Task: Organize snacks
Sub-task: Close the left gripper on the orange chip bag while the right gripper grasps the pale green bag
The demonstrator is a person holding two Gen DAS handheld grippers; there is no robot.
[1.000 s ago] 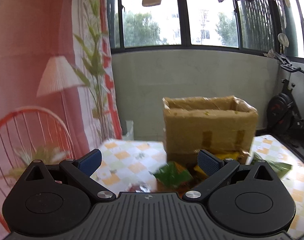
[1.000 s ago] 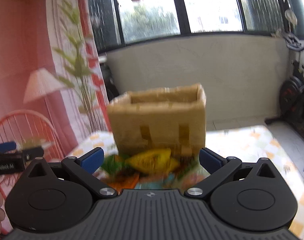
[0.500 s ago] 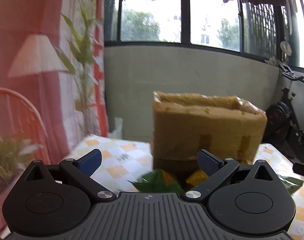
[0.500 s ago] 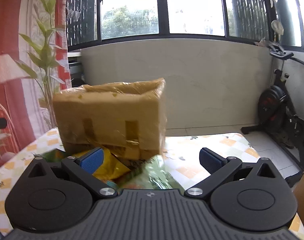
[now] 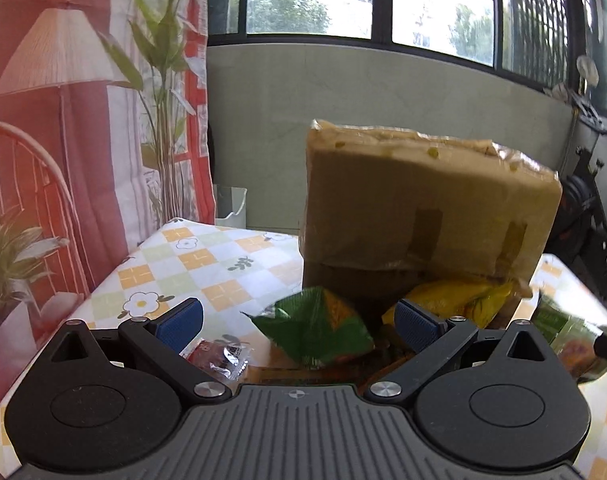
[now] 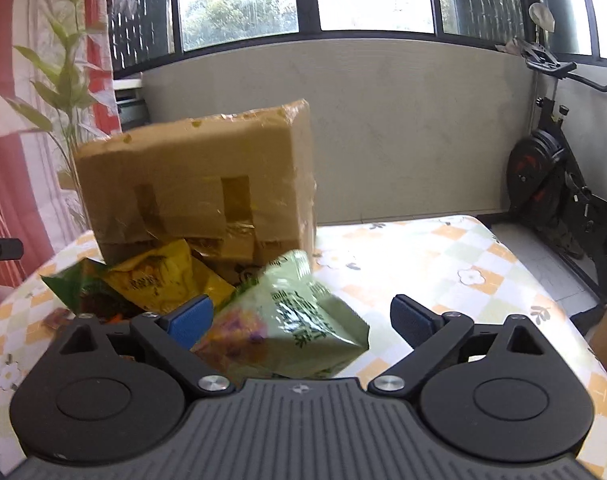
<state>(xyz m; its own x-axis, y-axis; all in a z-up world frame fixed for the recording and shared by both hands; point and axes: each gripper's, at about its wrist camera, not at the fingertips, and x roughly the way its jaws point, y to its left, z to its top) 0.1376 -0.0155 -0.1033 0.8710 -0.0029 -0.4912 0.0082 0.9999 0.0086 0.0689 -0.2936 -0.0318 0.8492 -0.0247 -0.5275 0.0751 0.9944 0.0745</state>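
A taped cardboard box (image 5: pixel 423 208) (image 6: pixel 199 184) stands on the flowered tablecloth with snack bags heaped at its foot. My left gripper (image 5: pixel 299 322) is open, and a dark green bag (image 5: pixel 315 328) lies just ahead between its fingers, untouched. A yellow bag (image 5: pixel 455 300) rests against the box behind the right finger. My right gripper (image 6: pixel 303 320) has its jaws closing. A pale green bag (image 6: pixel 295 320) lies between them, close by the left pad, with the right pad clear of it. The yellow bag (image 6: pixel 159 276) and the dark green bag (image 6: pixel 71 284) lie to its left.
A small red wrapped sweet (image 5: pixel 215 356) lies by the left finger. The pale green bag (image 5: pixel 559 324) shows at the right edge of the left wrist view. An exercise bike (image 6: pixel 563 184) stands beyond the table's right edge (image 6: pixel 543 280). A pink curtain (image 5: pixel 63 120) hangs on the left.
Both grippers have come down and nearer to the snack heap. The pale green bag now lies between the right gripper's fingers, which have narrowed slightly. The left gripper stays open.
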